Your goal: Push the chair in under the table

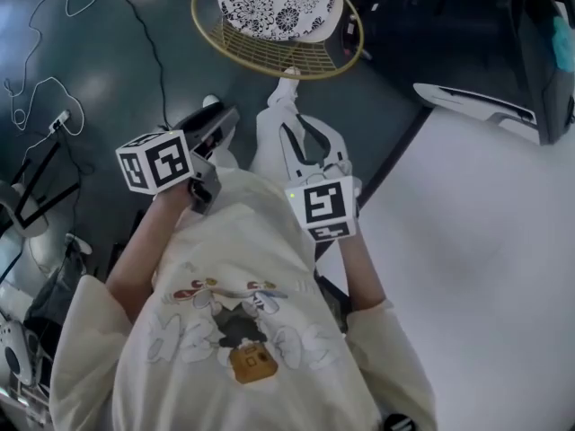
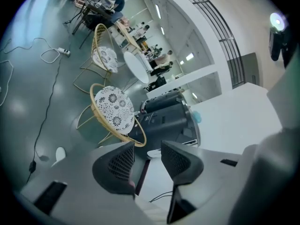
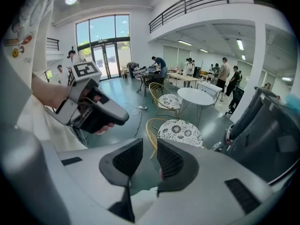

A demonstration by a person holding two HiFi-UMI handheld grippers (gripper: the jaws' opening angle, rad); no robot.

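The chair point(image 1: 274, 12) has a gold wire frame and a black-and-white flowered cushion. It stands on the dark floor ahead of me, apart from the white table point(image 1: 476, 268) on the right. My left gripper point(image 1: 229, 117) is held in front of my chest, short of the chair and pointing towards it. In the left gripper view its jaws point(image 2: 147, 146) stand open with nothing between them, and the chair point(image 2: 114, 109) shows beyond. My right gripper point(image 1: 304, 133) hangs beside the left one, near the table's edge. Its jaws point(image 3: 149, 161) are open and empty, with the chair point(image 3: 180, 130) past them.
A bulky black machine point(image 1: 458, 34) sits at the table's far end, close to the chair. Cables point(image 1: 36, 97) and a power strip point(image 1: 58, 122) lie on the floor at the left. A second wire chair point(image 3: 168, 100), a round white table point(image 3: 201, 95) and several people are farther back.
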